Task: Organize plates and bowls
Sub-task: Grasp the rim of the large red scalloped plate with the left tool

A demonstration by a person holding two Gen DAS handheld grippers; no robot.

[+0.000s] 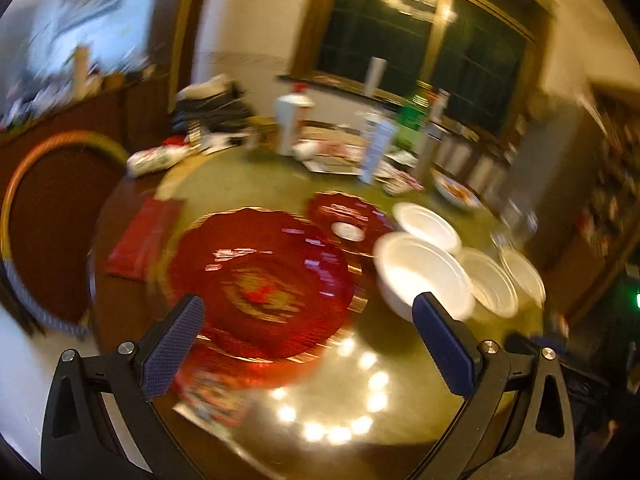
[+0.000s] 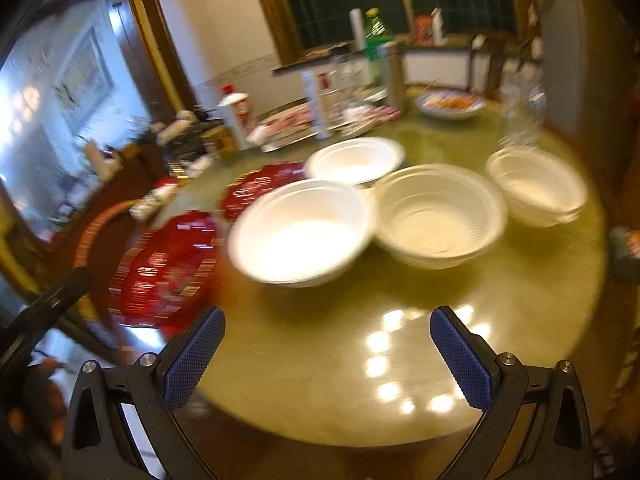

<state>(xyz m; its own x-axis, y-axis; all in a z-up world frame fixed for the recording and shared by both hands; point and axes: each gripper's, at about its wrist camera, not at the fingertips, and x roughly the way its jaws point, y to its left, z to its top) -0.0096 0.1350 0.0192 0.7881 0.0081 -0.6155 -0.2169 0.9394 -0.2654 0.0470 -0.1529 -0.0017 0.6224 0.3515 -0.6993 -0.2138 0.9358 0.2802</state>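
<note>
A large red plate (image 1: 260, 284) lies on the round table, just ahead of my open, empty left gripper (image 1: 308, 316). A second red plate (image 1: 348, 216) lies behind it. Several white bowls sit to the right: the nearest white bowl (image 1: 420, 272), one behind it (image 1: 428, 224) and two further right (image 1: 492, 280). In the right wrist view my right gripper (image 2: 328, 332) is open and empty above the table's near part. The nearest bowl (image 2: 300, 232), a stacked bowl (image 2: 436, 216), a far bowl (image 2: 356, 160) and a right bowl (image 2: 536, 188) lie ahead. Red plates (image 2: 168, 268) lie to the left.
The back of the table (image 2: 520, 312) holds bottles (image 2: 376, 40), a white jug (image 1: 290, 120), packets and a dish of food (image 2: 450, 104). A red napkin (image 1: 140, 236) lies left of the plates. A chair (image 1: 52, 220) stands at the left. Both views are blurred.
</note>
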